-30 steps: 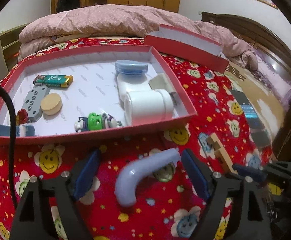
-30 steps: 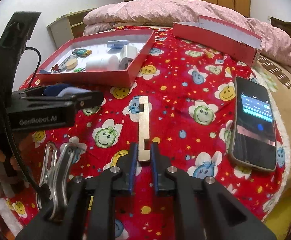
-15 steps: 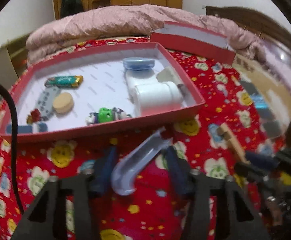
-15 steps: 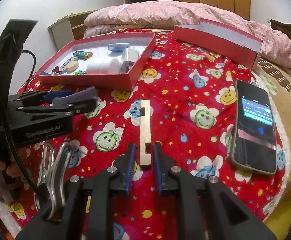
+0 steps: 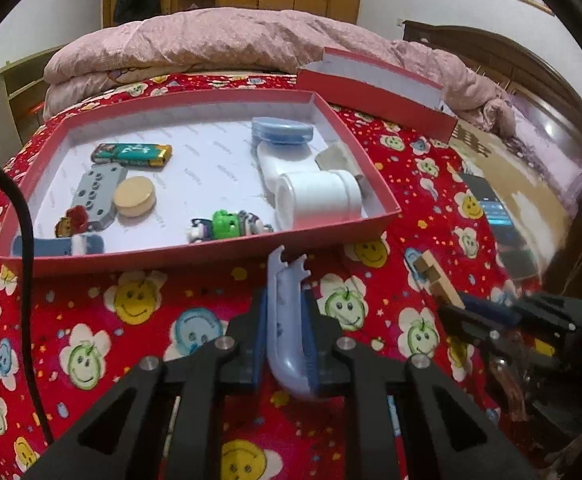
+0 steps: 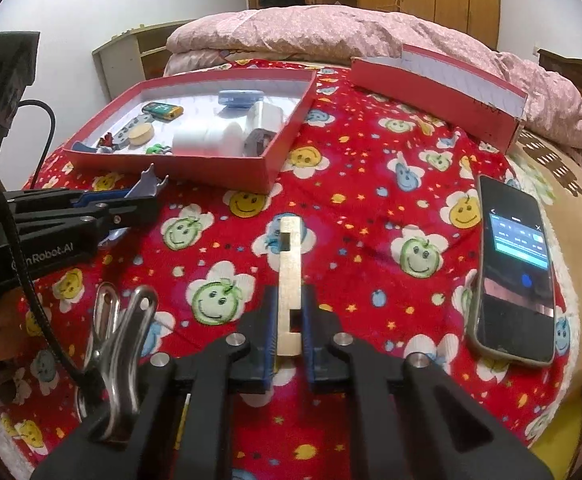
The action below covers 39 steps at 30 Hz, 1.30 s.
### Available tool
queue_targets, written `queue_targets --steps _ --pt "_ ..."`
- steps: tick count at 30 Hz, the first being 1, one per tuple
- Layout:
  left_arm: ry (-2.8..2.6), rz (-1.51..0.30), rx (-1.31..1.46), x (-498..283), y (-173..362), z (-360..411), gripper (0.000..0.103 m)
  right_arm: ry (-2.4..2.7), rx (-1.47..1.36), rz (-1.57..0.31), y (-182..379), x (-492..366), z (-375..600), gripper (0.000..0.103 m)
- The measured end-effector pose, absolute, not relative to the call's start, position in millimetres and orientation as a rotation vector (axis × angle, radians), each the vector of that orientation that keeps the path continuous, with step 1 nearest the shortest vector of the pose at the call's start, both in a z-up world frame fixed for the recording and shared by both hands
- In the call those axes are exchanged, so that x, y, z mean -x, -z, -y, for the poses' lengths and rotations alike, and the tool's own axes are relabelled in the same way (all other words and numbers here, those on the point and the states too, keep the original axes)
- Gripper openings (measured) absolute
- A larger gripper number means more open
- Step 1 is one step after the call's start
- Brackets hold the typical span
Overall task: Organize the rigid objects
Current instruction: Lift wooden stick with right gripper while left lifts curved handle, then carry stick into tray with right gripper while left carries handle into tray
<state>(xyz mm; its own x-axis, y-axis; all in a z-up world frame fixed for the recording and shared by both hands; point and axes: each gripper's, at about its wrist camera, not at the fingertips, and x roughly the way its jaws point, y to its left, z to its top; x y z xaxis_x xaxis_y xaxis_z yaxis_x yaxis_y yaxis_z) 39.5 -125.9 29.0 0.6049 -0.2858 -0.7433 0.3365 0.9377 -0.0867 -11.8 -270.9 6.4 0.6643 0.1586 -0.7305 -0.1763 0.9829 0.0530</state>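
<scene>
My left gripper (image 5: 285, 312) is shut on a pale blue curved plastic piece (image 5: 287, 316) and holds it just in front of the red box (image 5: 195, 250). The box holds several small items, among them a white pipe fitting (image 5: 315, 196), a blue case (image 5: 282, 130) and a green toy (image 5: 225, 225). My right gripper (image 6: 290, 312) is shut on the near end of a notched wooden block (image 6: 289, 264) that lies along the red bedspread. The left gripper with its blue piece also shows in the right wrist view (image 6: 147, 188).
A red box lid (image 6: 439, 76) lies at the back right. A phone (image 6: 515, 264) with a lit screen lies right of the wooden block. A metal clip (image 6: 119, 332) sits at the lower left of the right wrist view. A pink quilt (image 5: 251, 40) is piled behind.
My left gripper has closed on the blue piece, turned it to point forward and lifted it toward the box. My right gripper has stayed shut on the wooden block.
</scene>
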Motion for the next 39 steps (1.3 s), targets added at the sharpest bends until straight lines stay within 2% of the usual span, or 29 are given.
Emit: queue_targets --steps 10,19,39 --pt "0.340 -0.786 -0.041 -31.0 -58.9 102.0 0.017 -0.253 -0.021 -0.761 -34.3 17.1 252.7 0.012" --pt "0.245 -0.752 -0.026 -65.5 -84.1 73.3 0.017 -0.309 -0.054 -0.720 -60.4 -20.8 220.5 0.012" --pt "0.137 -0.825 -0.010 -142.1 -65.0 41.7 0.017 -0.297 -0.061 -0.728 -62.8 -100.7 188.1 0.013"
